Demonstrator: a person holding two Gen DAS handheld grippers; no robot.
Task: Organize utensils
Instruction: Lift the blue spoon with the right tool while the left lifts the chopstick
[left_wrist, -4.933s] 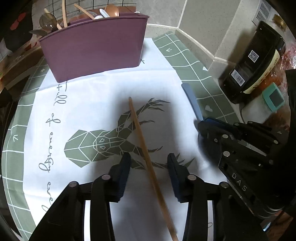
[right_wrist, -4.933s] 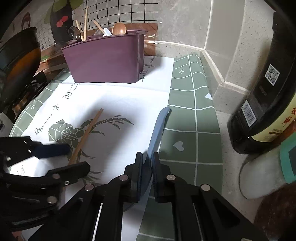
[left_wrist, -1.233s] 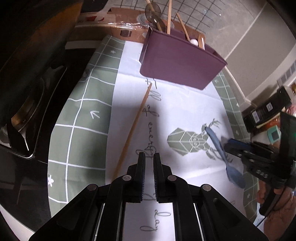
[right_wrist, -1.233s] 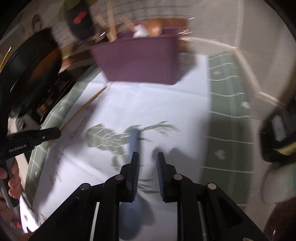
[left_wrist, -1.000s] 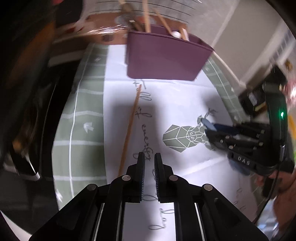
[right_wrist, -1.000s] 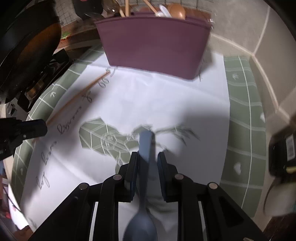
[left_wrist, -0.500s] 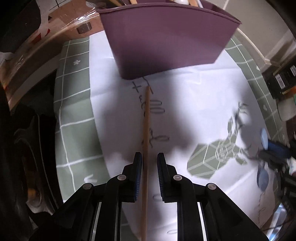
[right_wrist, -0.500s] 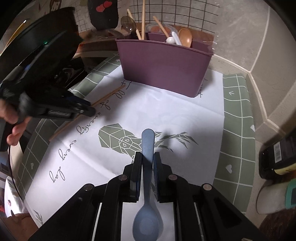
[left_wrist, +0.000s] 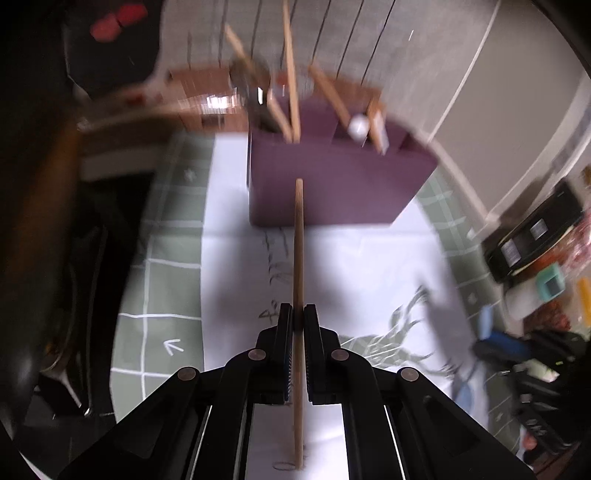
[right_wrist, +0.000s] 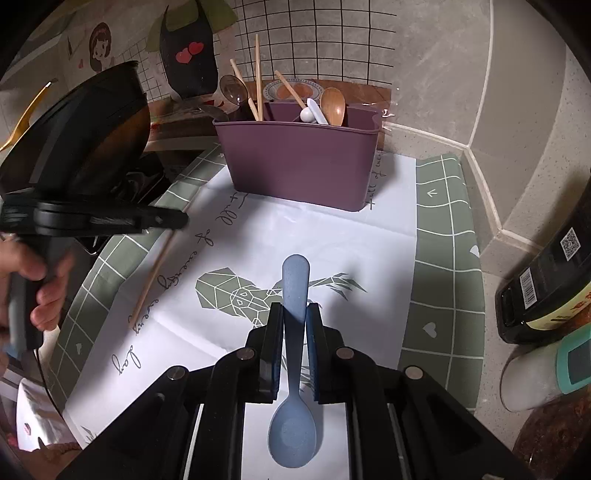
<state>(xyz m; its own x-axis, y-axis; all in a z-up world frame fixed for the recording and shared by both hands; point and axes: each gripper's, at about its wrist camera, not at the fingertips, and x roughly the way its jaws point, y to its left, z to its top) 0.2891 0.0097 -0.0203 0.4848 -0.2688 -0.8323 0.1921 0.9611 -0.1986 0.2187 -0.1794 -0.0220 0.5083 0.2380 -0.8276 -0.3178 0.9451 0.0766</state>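
My left gripper (left_wrist: 298, 319) is shut on a long wooden chopstick (left_wrist: 298, 251); it is lifted off the mat and its far tip points at the purple utensil holder (left_wrist: 332, 192). My right gripper (right_wrist: 294, 314) is shut on the handle of a blue spoon (right_wrist: 293, 369), bowl toward the camera, held above the mat. The purple utensil holder (right_wrist: 299, 162) stands at the back of the mat with chopsticks and spoons upright in its compartments. In the right wrist view the left gripper (right_wrist: 162, 220) shows at the left with the chopstick (right_wrist: 151, 280) hanging from it.
A white and green placemat (right_wrist: 436, 236) with a deer print covers the counter. A black pan (right_wrist: 77, 129) sits at the left. A dark sauce bottle (right_wrist: 546, 280) and a white container with a teal lid (right_wrist: 546, 373) stand at the right by the wall.
My left gripper has shut on the chopstick and lifted it off the mat toward the holder. My right gripper still holds the blue spoon, now steady above the deer print.
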